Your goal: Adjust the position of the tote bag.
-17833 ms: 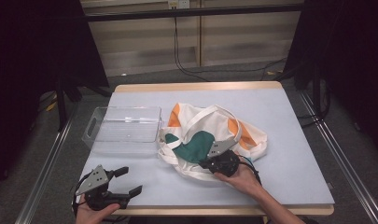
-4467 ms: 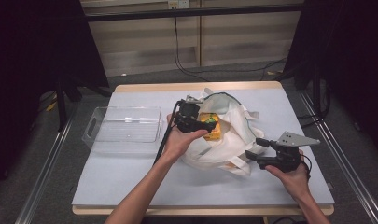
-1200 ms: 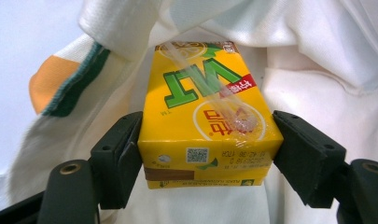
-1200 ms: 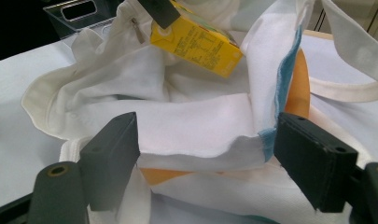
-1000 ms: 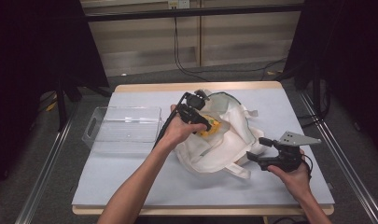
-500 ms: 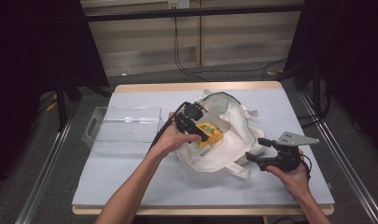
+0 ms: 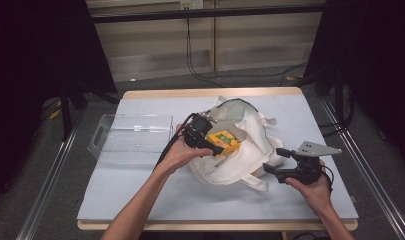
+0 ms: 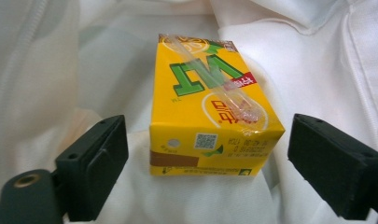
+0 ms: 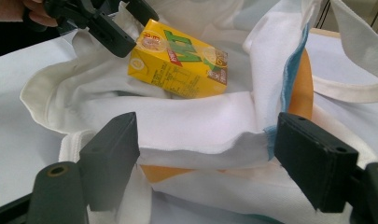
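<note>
- Inside the mouth of the white cloth bag, a yellow drink carton lies on its broad side on the bag's folds, straight ahead of the left gripper and squarely between its two black jaws.
- Those jaws stand wide apart, one on each side of the carton, neither touching it; its long axis runs away from them, so they would close across its narrow width.
- A clear-wrapped straw lies slantwise on the carton's upper face; the near end shows small print and a code square.
- Beside the bag's near rim, the right gripper points at the fabric with its jaws also spread, holding nothing; the bag's hem hangs between them in the right gripper view.
- The left gripper is much the nearer to the carton, so the grasp looks to be its job.
- The carton is a stiff, glossy, sharp-cornered box; the bag is soft, rumpled cotton with an orange patch, likely to sag under it.
- Left of the bag sits a clear plastic bin on the pale table.
</note>
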{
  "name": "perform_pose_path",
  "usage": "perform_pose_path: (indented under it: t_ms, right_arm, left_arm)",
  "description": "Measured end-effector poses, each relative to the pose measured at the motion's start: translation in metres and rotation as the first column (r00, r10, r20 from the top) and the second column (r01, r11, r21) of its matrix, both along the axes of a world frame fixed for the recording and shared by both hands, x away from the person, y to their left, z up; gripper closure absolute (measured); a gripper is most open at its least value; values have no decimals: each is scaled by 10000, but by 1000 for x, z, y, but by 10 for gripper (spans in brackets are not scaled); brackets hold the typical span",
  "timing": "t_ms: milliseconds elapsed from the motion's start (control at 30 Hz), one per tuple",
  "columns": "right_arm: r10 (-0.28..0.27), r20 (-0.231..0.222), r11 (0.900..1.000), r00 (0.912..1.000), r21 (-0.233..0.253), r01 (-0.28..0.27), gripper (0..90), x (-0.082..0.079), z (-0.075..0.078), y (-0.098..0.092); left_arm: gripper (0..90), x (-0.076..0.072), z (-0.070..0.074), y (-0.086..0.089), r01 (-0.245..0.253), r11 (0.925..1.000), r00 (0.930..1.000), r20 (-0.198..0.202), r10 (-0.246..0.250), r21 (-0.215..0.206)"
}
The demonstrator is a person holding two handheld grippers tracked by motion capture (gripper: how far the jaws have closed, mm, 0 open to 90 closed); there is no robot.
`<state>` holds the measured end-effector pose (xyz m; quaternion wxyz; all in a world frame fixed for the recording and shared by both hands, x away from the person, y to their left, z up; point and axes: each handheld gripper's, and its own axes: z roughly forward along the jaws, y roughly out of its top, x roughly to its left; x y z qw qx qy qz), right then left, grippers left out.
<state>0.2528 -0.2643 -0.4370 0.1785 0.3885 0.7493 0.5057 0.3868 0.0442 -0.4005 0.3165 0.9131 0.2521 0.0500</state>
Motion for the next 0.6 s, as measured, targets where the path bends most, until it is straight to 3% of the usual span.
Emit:
perform_pose_path:
  t_ms: [33, 100, 167, 267, 300, 333, 367, 433, 467, 500, 600]
  right_arm:
    - [1, 8, 10000, 10000, 0, -1, 222, 0, 0, 0]
    - [23, 33, 10000, 10000, -7, -23, 222, 0, 0, 0]
    - [25, 38, 10000, 10000, 6, -25, 222, 0, 0, 0]
    - [20, 29, 10000, 10000, 9, -20, 221, 0, 0, 0]
    - [14, -7, 10000, 10000, 16, -14, 221, 0, 0, 0]
    - [14, -7, 10000, 10000, 16, -14, 221, 0, 0, 0]
    - [20, -21, 10000, 10000, 9, -20, 222, 0, 0, 1]
    - [46, -22, 10000, 10000, 15, -46, 222, 0, 0, 1]
    - [51, -18, 10000, 10000, 20, -51, 222, 0, 0, 1]
    - [56, -15, 10000, 10000, 11, -55, 222, 0, 0, 1]
    - [81, -29, 10000, 10000, 15, -81, 221, 1, -1, 1]
  left_arm:
    - [95, -2, 1, 4, 11, 9998, 9999, 105, -9, -209]
    - [82, -3, 1, 6, -105, 9996, 9997, 240, 111, -245]
    - [73, -7, 0, 11, -147, 9962, 9983, 554, 194, -855]
    - [93, -13, -2, 18, -232, 9910, 9943, 997, 366, -1321]
    - [105, -15, -5, 19, -226, 9867, 9921, 1185, 421, -1608]
    - [105, -17, -5, 21, -173, 9871, 9904, 1327, 387, -1593]
    - [105, -20, -9, 22, -96, 9803, 9855, 1644, 427, -1973]
    - [105, -21, -10, 23, -74, 9779, 9834, 1759, 450, -2088]
    - [104, -25, -14, 25, -49, 9696, 9764, 2080, 574, -2447]
    - [108, -26, -16, 26, -166, 9703, 9707, 2288, 735, -2413]
    - [96, -26, -22, 28, -152, 9640, 9733, 2168, 750, -2655]
